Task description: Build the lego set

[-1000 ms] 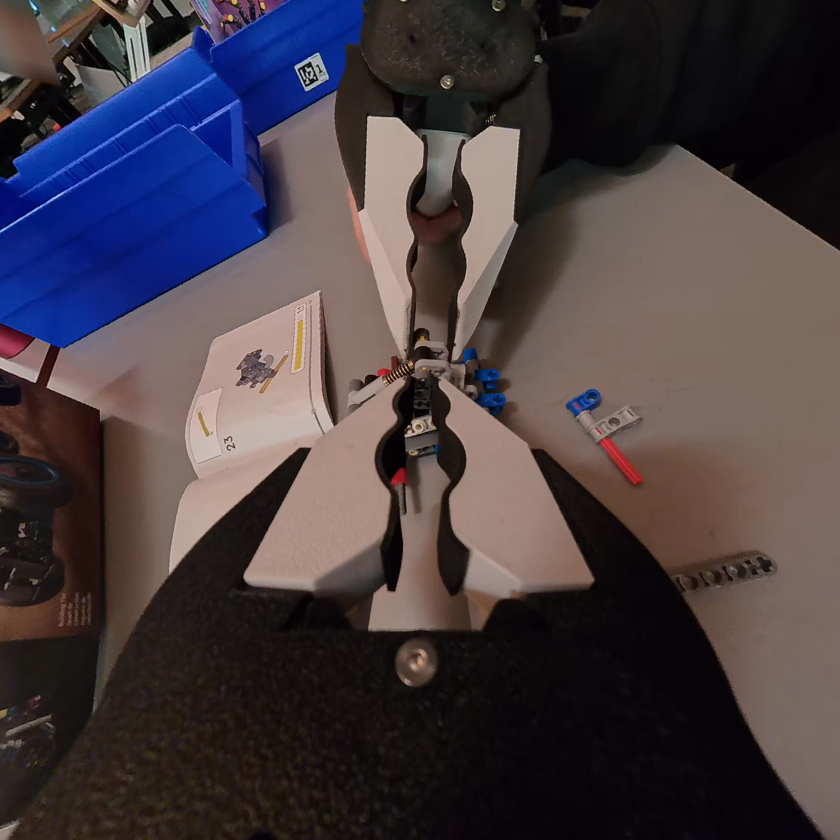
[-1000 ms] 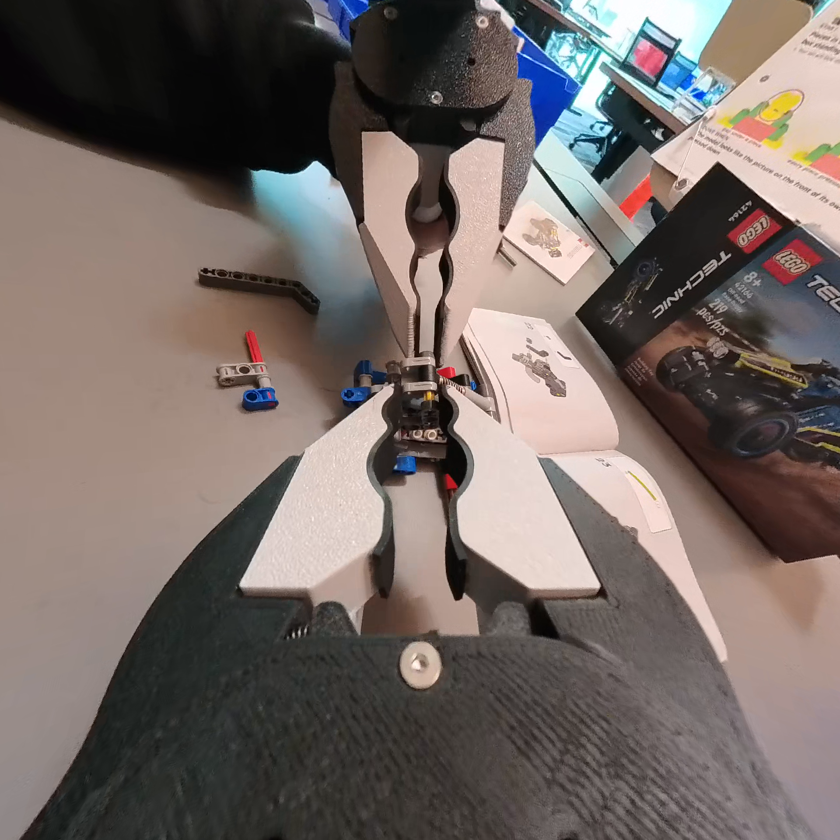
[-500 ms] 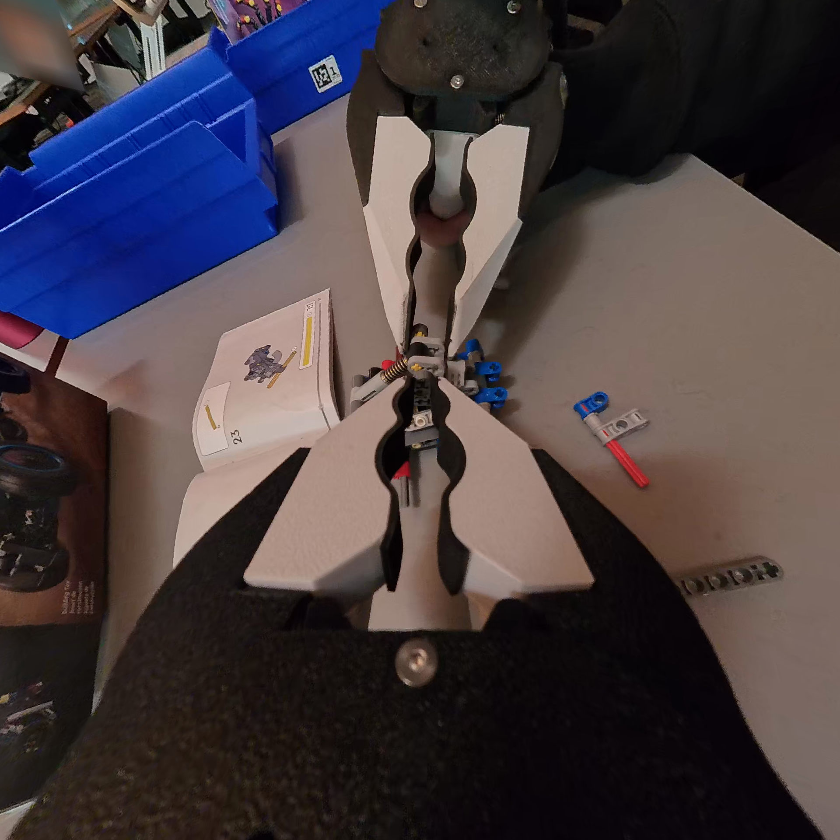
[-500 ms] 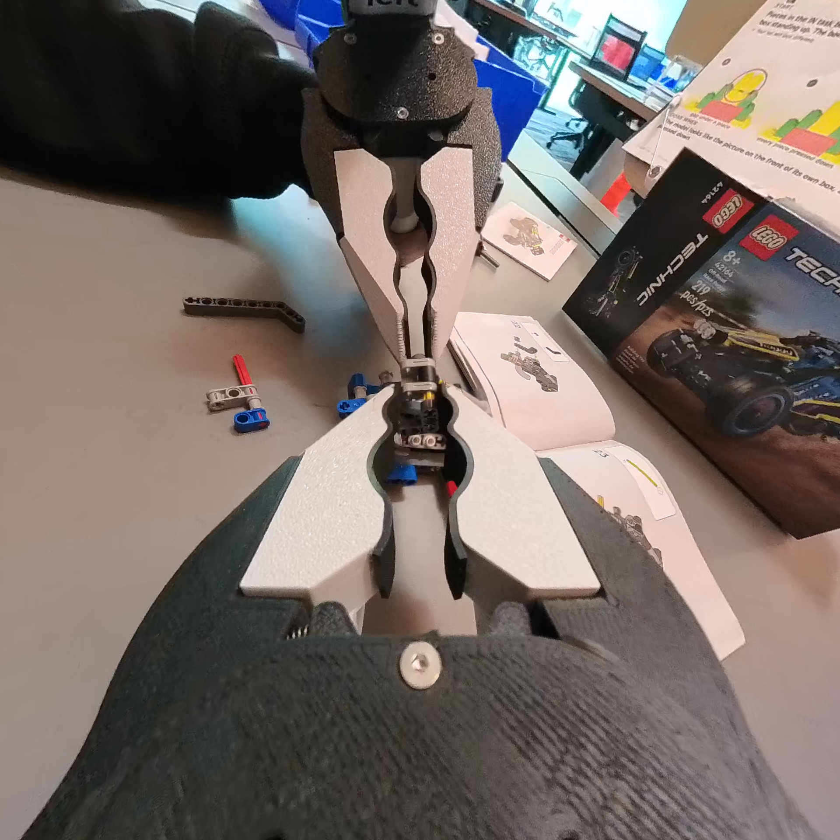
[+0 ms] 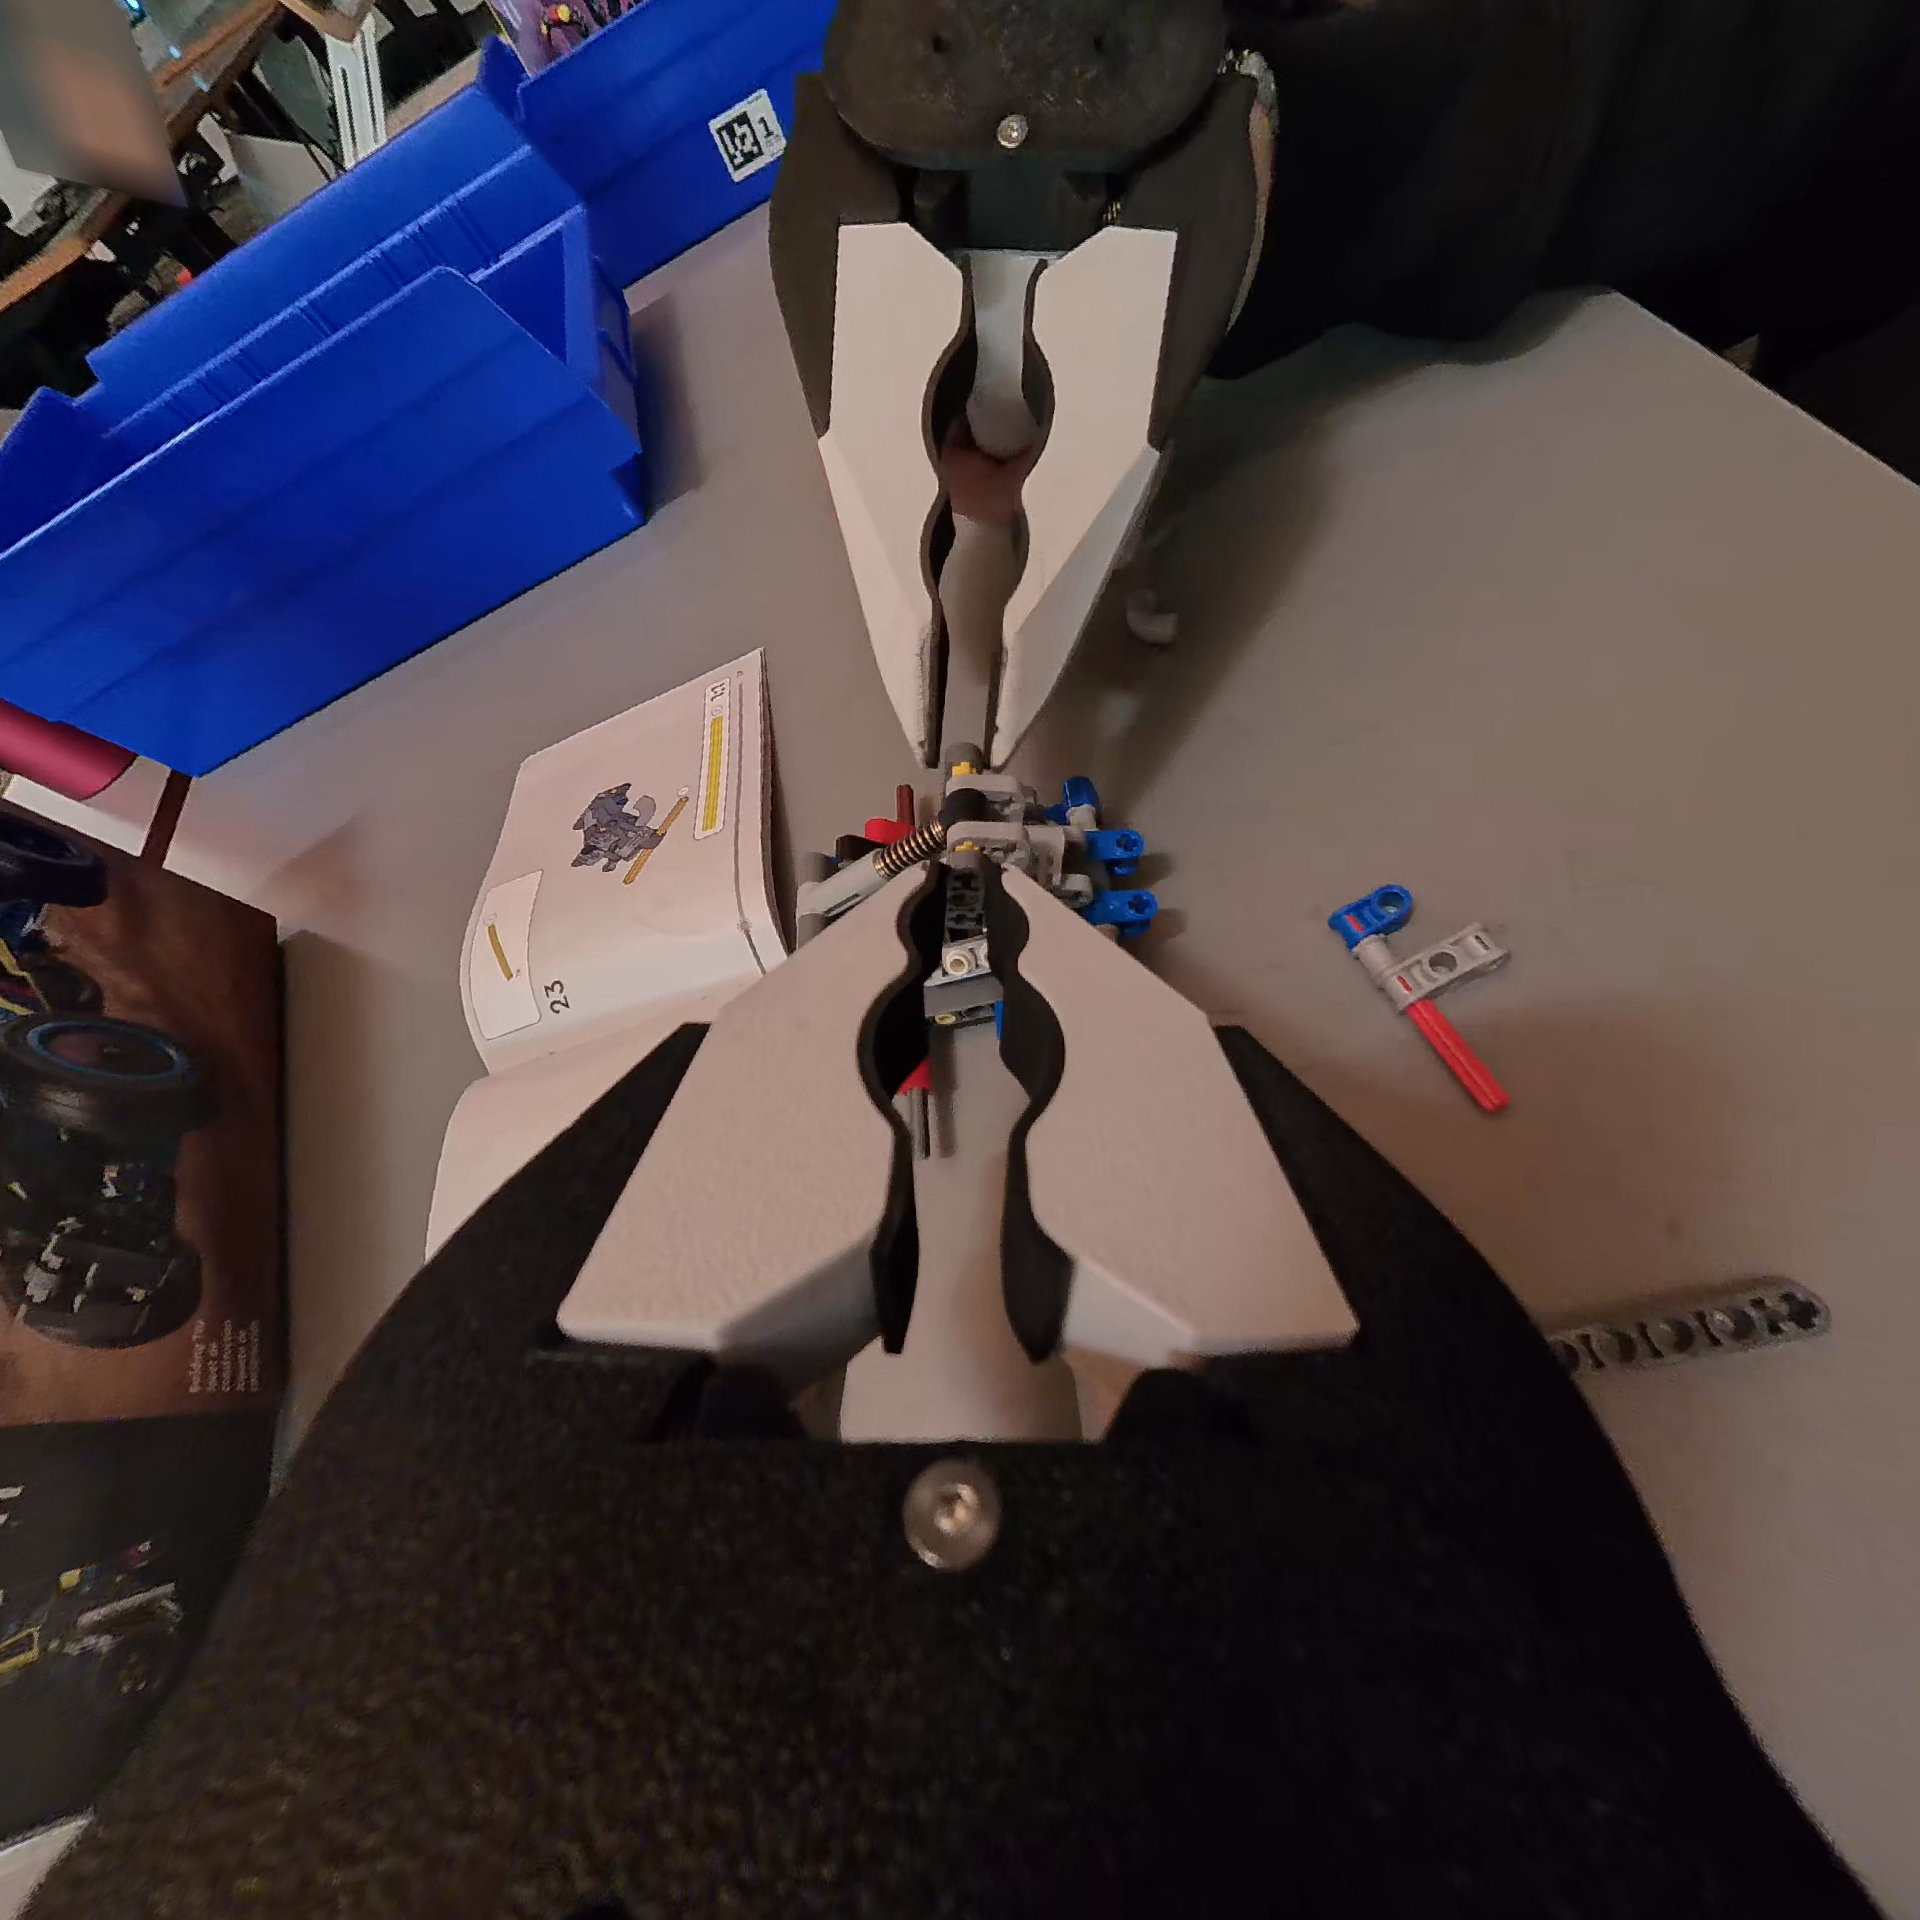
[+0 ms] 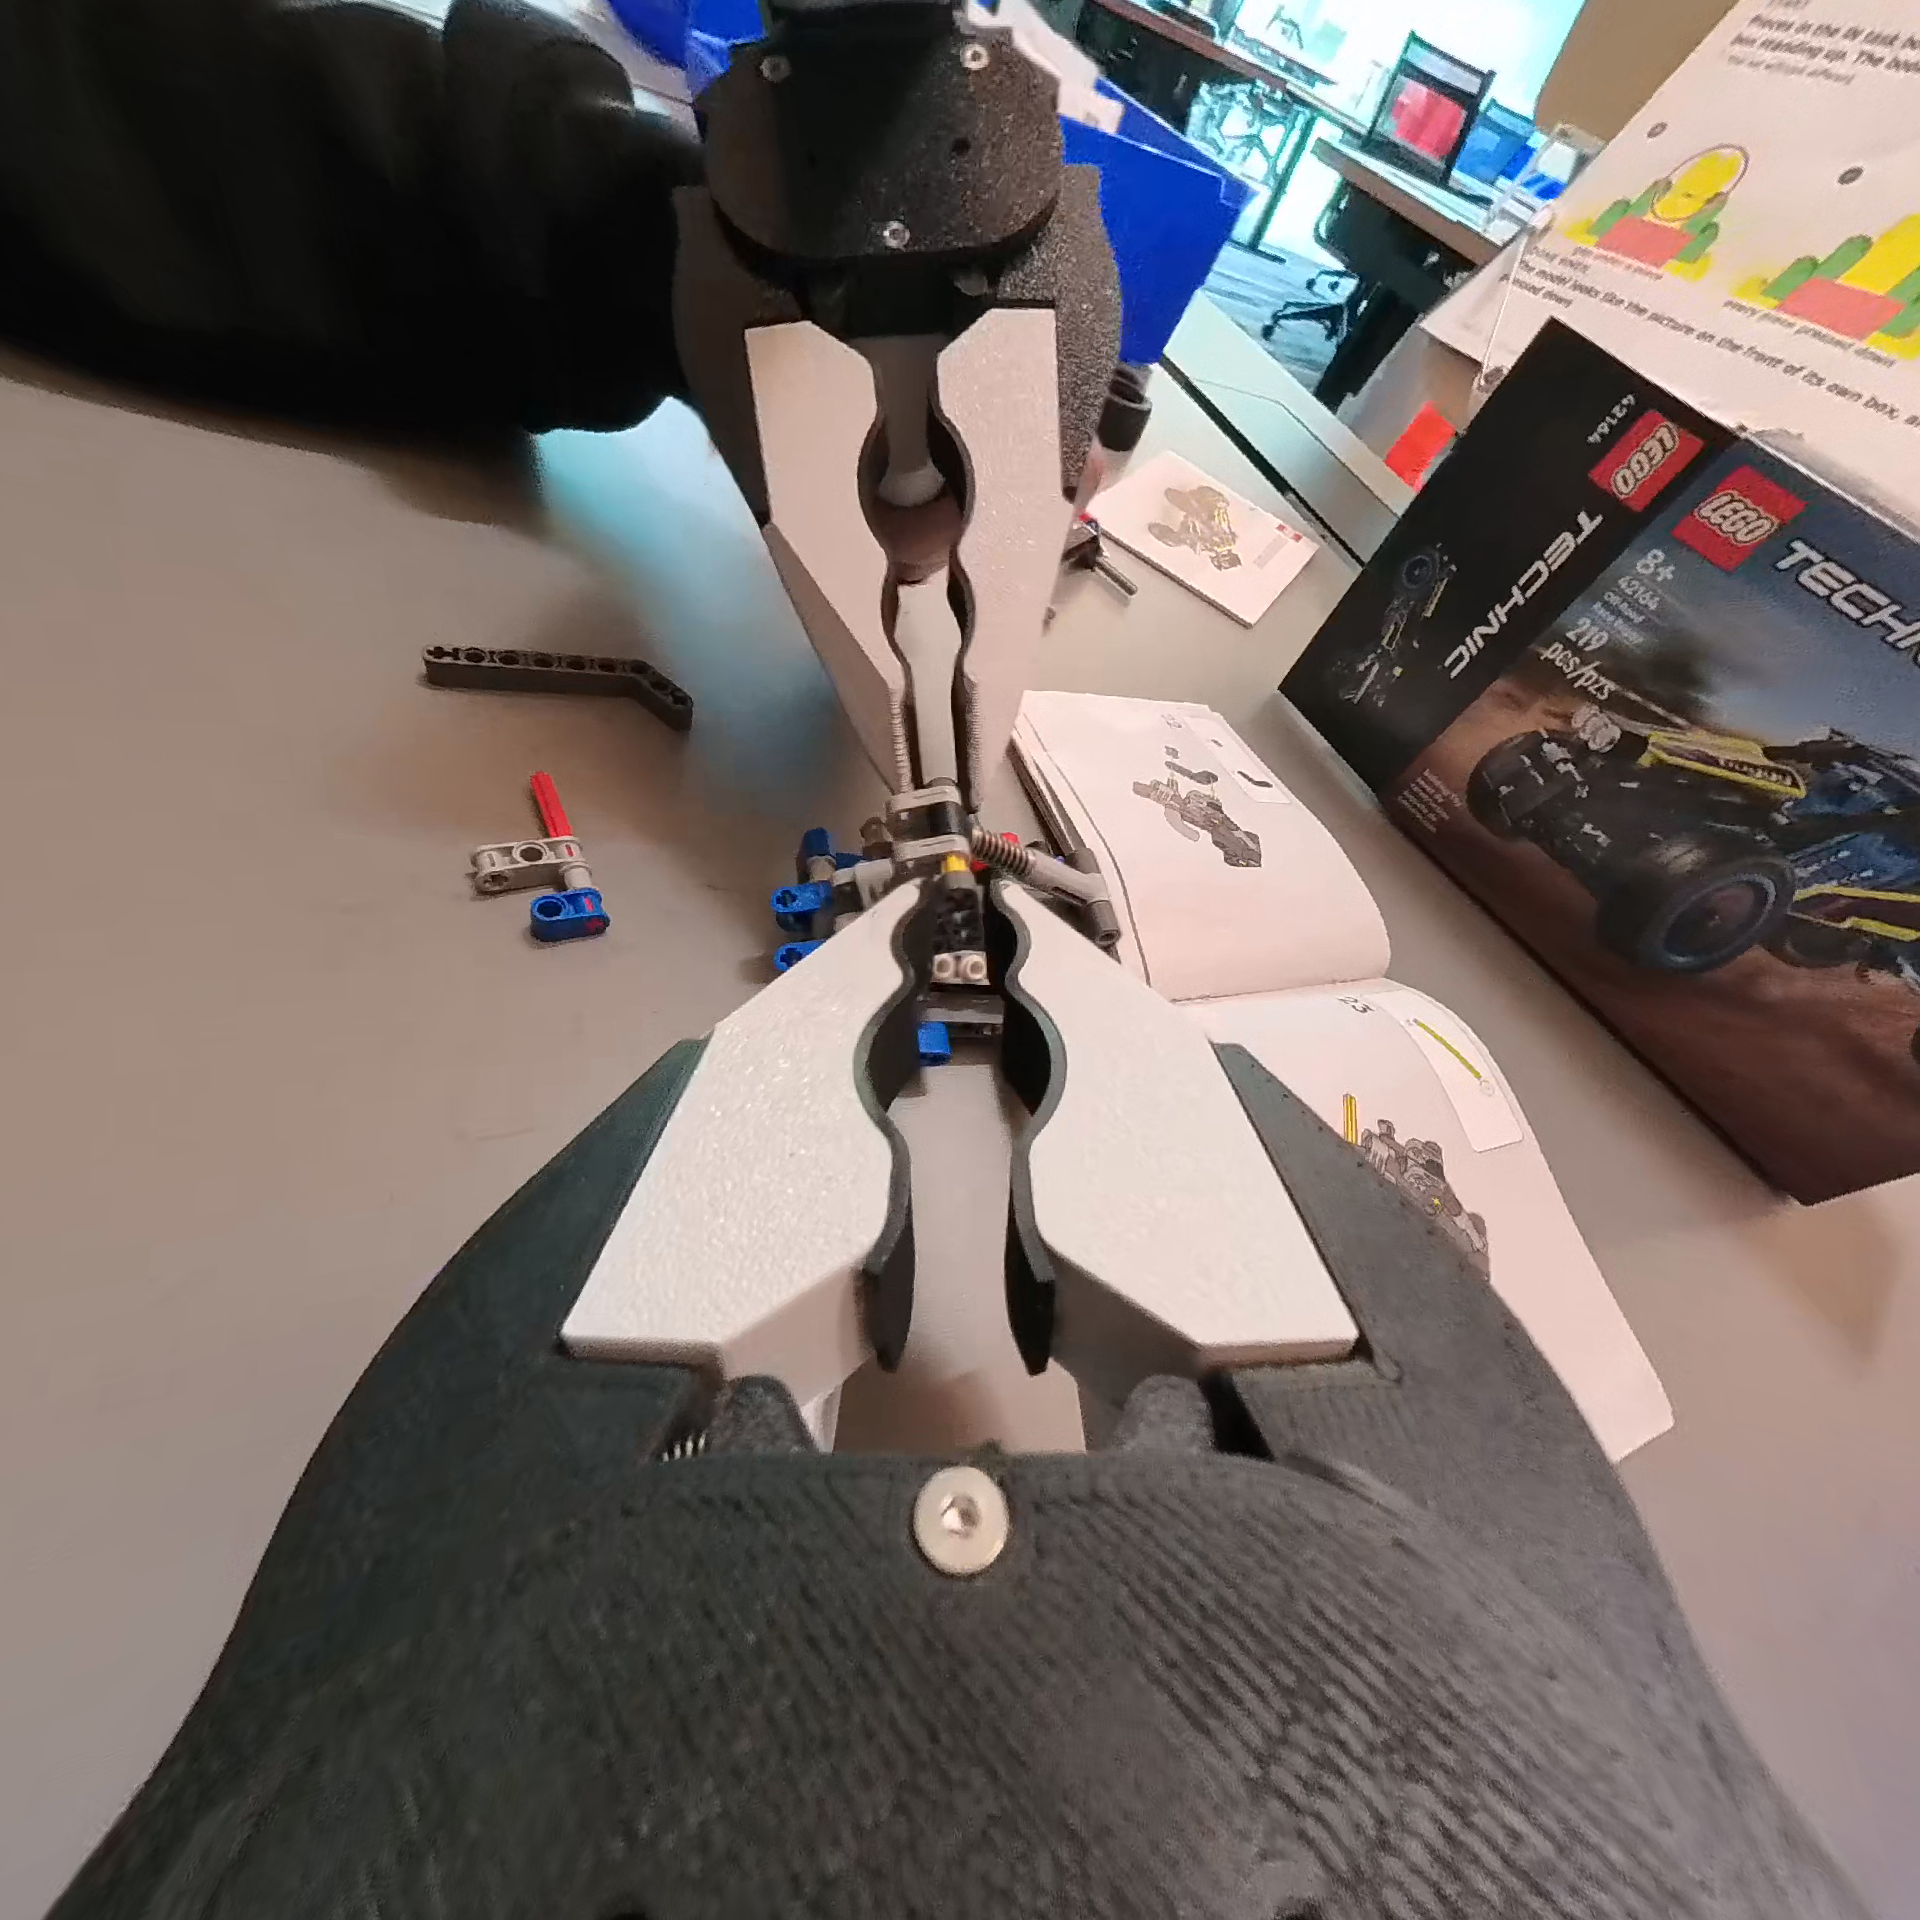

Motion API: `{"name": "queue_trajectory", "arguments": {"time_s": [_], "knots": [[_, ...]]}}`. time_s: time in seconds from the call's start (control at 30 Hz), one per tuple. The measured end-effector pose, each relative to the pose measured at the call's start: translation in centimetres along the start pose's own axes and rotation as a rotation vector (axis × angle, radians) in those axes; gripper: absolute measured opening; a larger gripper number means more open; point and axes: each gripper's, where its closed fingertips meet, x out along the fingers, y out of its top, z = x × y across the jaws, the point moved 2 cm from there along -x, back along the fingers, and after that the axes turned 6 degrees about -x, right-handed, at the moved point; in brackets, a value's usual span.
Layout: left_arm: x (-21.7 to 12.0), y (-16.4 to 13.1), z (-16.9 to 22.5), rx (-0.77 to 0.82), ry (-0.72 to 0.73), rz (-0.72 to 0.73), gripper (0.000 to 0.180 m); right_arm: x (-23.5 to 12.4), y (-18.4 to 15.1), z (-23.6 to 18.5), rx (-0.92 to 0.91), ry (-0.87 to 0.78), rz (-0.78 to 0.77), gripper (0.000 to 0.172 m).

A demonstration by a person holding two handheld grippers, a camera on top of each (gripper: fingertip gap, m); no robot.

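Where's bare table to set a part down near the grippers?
Free: the grey table beyond the small red-axle piece, and the stretch between it and the grey beam. Crowded: the middle, where both grippers meet on the brick assembly, and the side with the open booklet and blue bins.

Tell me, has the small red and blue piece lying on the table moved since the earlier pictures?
No. The red and blue piece lies as before, at the same spot beside the grey holed bar on the table.
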Motion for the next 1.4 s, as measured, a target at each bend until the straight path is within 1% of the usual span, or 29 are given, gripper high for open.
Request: {"name": "queue_trajectory", "arguments": {"time_s": [0.27,0.37,0.47,0.53,0.67,0.73,0.77,1.03,1.2,1.3,1.4], "knots": [[-0.2,0.2,0.1,-0.015,-0.007,0.011,0.004,0.6,-0.1,-0.2,-0.026,0.004,-0.021,0.004],[-0.8,1.1,0.0,-0.021,0.003,0.012,0.015,0.8,-0.2,-0.1,-0.047,-0.014,-0.036,0.004],[-0.9,1.7,0.0,0.006,0.037,-0.051,0.018,1.0,-0.1,-0.2,-0.049,-0.016,-0.032,0.004],[-0.7,1.9,0.0,0.032,0.074,-0.110,0.015,1.1,0.1,-0.2,-0.053,-0.017,-0.030,0.004],[-0.4,1.5,0.1,0.077,0.117,-0.254,0.013,1.4,0.4,-0.4,-0.068,-0.026,-0.030,0.004],[-0.2,1.2,0.5,0.091,0.108,-0.309,0.012,1.5,0.5,-0.4,-0.075,-0.030,-0.030,0.004],[-0.2,1.2,0.6,0.094,0.108,-0.323,0.009,1.5,0.4,-0.4,-0.078,-0.035,-0.034,0.004],[-0.3,0.8,0.6,0.099,0.159,-0.441,0.006,1.6,0.7,-0.6,-0.085,-0.037,-0.027,0.004],[-0.3,0.7,0.5,0.213,0.243,-0.532,0.006,1.8,0.7,-0.4,-0.067,-0.053,-0.033,0.004],[-0.3,0.7,0.4,0.269,0.288,-0.543,0.005,1.8,0.7,-0.4,-0.082,-0.062,-0.035,0.004],[-0.3,0.7,0.3,0.277,0.338,-0.533,0.005,1.9,0.7,-0.3,-0.096,-0.076,-0.044,0.004]]}}
